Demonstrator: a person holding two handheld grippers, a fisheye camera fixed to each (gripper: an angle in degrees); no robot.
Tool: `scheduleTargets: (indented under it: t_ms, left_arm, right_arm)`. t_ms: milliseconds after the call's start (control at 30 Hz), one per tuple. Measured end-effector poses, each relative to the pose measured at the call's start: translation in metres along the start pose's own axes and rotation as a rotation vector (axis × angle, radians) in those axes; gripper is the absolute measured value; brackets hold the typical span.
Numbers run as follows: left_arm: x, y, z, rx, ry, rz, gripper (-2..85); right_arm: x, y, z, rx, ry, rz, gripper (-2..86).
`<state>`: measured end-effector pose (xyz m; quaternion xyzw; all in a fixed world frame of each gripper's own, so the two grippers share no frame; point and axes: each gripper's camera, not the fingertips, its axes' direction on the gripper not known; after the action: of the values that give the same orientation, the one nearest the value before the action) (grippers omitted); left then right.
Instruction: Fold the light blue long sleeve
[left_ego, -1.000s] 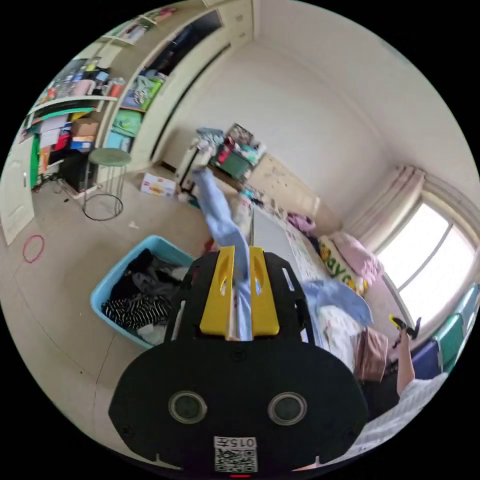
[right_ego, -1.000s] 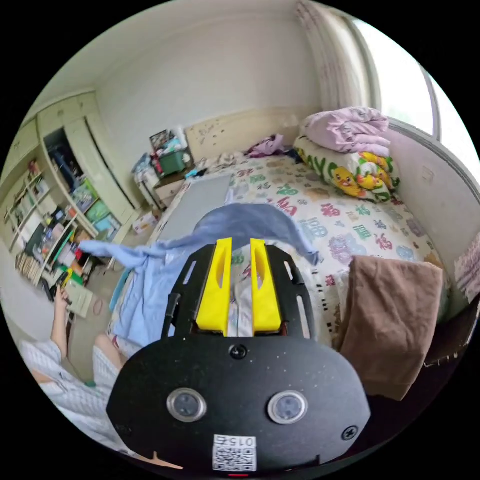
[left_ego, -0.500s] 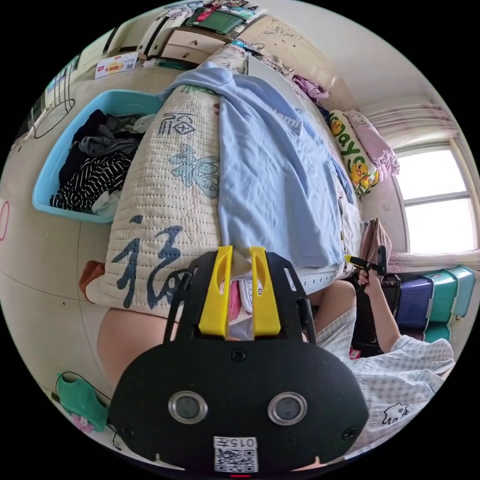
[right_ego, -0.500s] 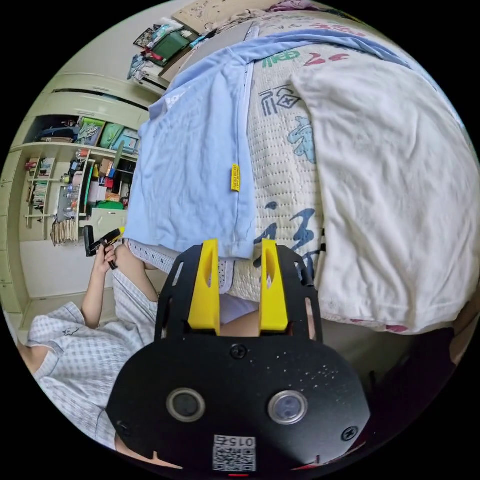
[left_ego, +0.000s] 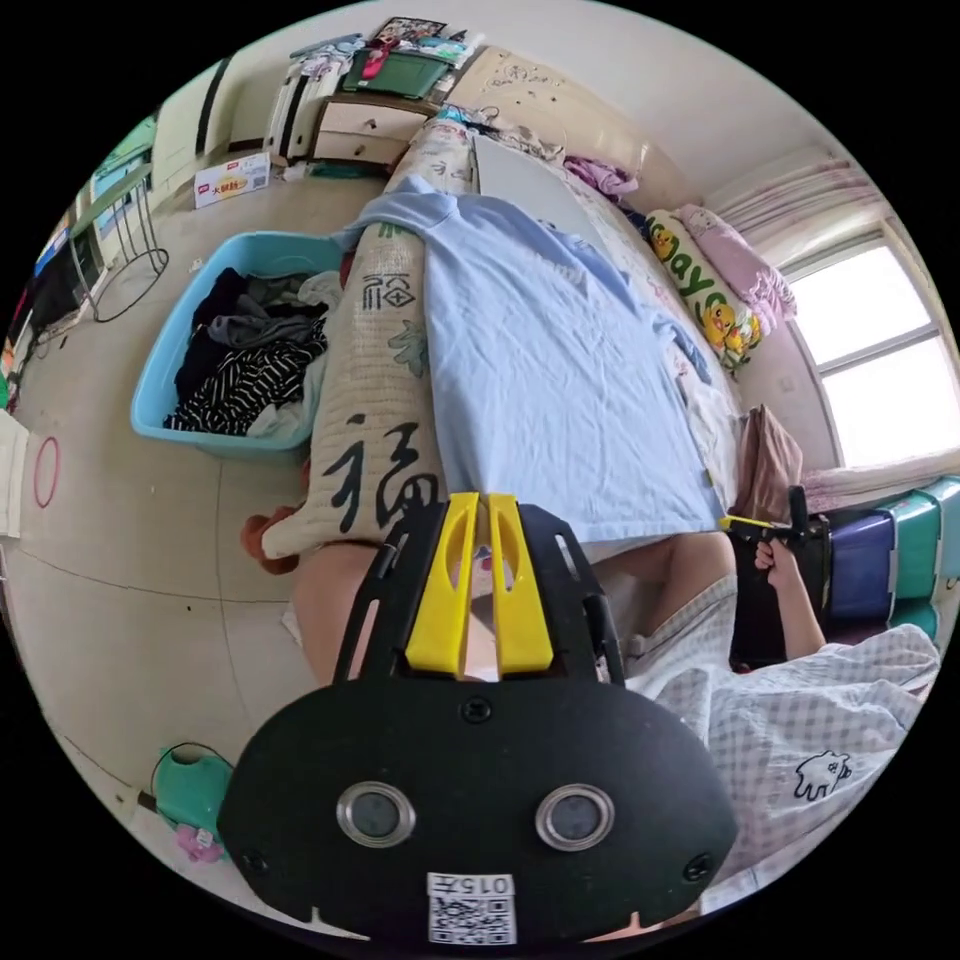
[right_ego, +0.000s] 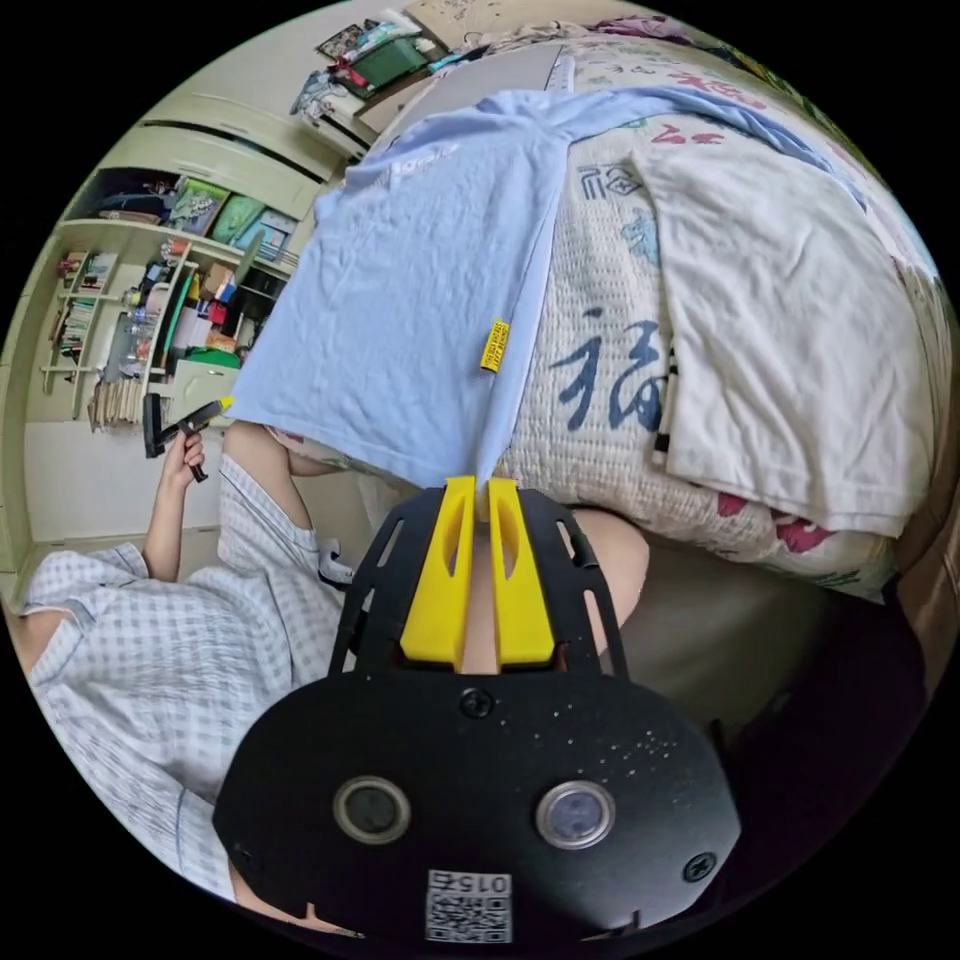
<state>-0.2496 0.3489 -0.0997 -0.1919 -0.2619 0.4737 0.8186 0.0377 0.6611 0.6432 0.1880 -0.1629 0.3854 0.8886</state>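
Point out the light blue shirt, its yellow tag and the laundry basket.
light blue shirt (left_ego: 540, 380), left gripper view, middle of body
yellow tag (right_ego: 495, 345), right gripper view, tag centre
laundry basket (left_ego: 160, 365), left gripper view, blue rim

Light blue long sleeve (left_ego: 550, 390): smooth matt cloth. Bedcover (left_ego: 375, 400): quilted, rough cloth. Basket (left_ego: 160, 380) at 10 o'clock: glossy plastic.

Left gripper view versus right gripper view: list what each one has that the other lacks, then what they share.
Left gripper view: a blue laundry basket of dark clothes on the floor, a window and a duck-print pillow. Right gripper view: a white garment lying on the quilt, a yellow tag and cluttered shelves. Both: the light blue long sleeve spread on the quilt.
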Motion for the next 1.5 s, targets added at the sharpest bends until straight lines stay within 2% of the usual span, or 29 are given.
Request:
scheduleTargets:
  t_ms: [67, 200, 300, 467, 567, 633, 733, 867, 1000, 1167, 1333, 1433, 1500]
  left_arm:
    - [0.007, -0.003, 0.000, -0.032, -0.006, 0.026, 0.3]
    - [0.032, -0.008, -0.006, -0.114, -0.123, 0.092, 0.6]
    - [0.037, -0.012, -0.022, -0.119, -0.113, 0.069, 1.3]
    - [0.025, -0.035, -0.082, -0.021, -0.093, 0.027, 3.0]
    - [0.029, -0.089, -0.125, 0.117, -0.080, 0.065, 4.5]
    - [0.052, -0.158, -0.143, 0.187, -0.099, 0.153, 6.0]
    - [0.089, -0.255, -0.136, 0.250, -0.119, 0.242, 6.4]
    - [0.126, -0.367, -0.099, 0.202, -0.080, 0.270, 7.3]
    - [0.152, -0.454, -0.055, 0.095, -0.117, 0.263, 8.2]
    - [0.176, -0.492, -0.031, 0.005, -0.182, 0.318, 8.4]
    - [0.217, -0.519, -0.045, 0.038, -0.264, 0.424, 7.1]
    - [0.236, -0.542, -0.057, 0.049, -0.269, 0.407, 6.7]
    - [0.247, -0.552, -0.064, 0.070, -0.287, 0.398, 6.7]
  right_arm:
    - [-0.002, -0.006, 0.002, -0.032, -0.010, 0.011, 1.7]
    - [-0.028, -0.019, 0.007, -0.144, 0.107, -0.042, 2.5]
    - [-0.037, -0.023, -0.002, -0.165, 0.105, -0.064, 4.2]
    - [-0.029, -0.044, -0.065, -0.054, 0.060, -0.053, 4.8]
    - [-0.030, -0.090, -0.126, 0.115, 0.135, -0.055, 4.1]
    - [-0.051, -0.151, -0.164, 0.226, 0.122, -0.155, 4.6]
    - [-0.088, -0.250, -0.181, 0.278, 0.128, -0.278, 5.8]
    - [-0.130, -0.370, -0.163, 0.254, 0.104, -0.389, 7.0]
    - [-0.149, -0.471, -0.124, 0.194, 0.122, -0.346, 8.0]
    - [-0.154, -0.516, -0.078, 0.030, 0.308, -0.358, 8.9]
    - [-0.182, -0.505, -0.074, 0.056, 0.533, -0.535, 5.2]
    - [-0.194, -0.501, -0.071, 0.073, 0.707, -0.565, 3.0]
    - [-0.192, -0.504, -0.075, 0.084, 0.728, -0.538, 2.7]
